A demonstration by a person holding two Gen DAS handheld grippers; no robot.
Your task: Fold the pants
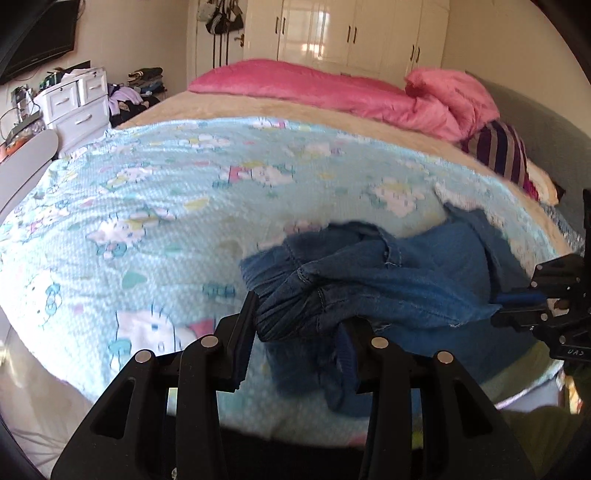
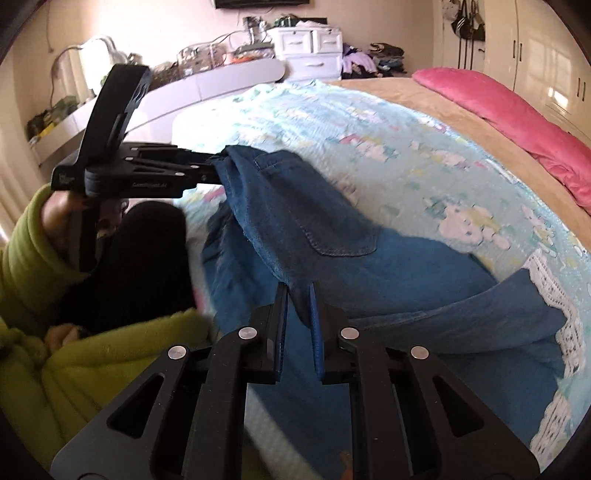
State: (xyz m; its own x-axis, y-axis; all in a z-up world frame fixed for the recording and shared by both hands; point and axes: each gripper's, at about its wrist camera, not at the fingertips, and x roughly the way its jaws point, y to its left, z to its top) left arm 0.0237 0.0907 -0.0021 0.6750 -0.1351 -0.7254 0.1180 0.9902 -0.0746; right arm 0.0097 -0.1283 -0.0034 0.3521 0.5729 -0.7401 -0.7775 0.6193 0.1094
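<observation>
Blue denim pants [image 1: 406, 280] hang crumpled just above a light blue cartoon-print bed cover [image 1: 166, 206], held up between both grippers. In the left wrist view my left gripper [image 1: 299, 317] is shut on the bunched waistband. My right gripper [image 1: 498, 299] pinches the cloth at the right edge. In the right wrist view my right gripper [image 2: 297, 291] is shut on a fold of the pants [image 2: 332, 229] below a back pocket. The left gripper [image 2: 216, 166] clamps the far upper corner. One pant leg trails right over the bed cover [image 2: 369, 147].
A pink blanket [image 1: 314, 88] and a striped pillow [image 1: 498, 151] lie at the bed's far side. White drawers [image 1: 77, 103] and a cluttered shelf stand beyond the bed's left. A person's green sleeve [image 2: 110, 362] fills the near left of the right wrist view. Wardrobe doors [image 1: 351, 33] line the back wall.
</observation>
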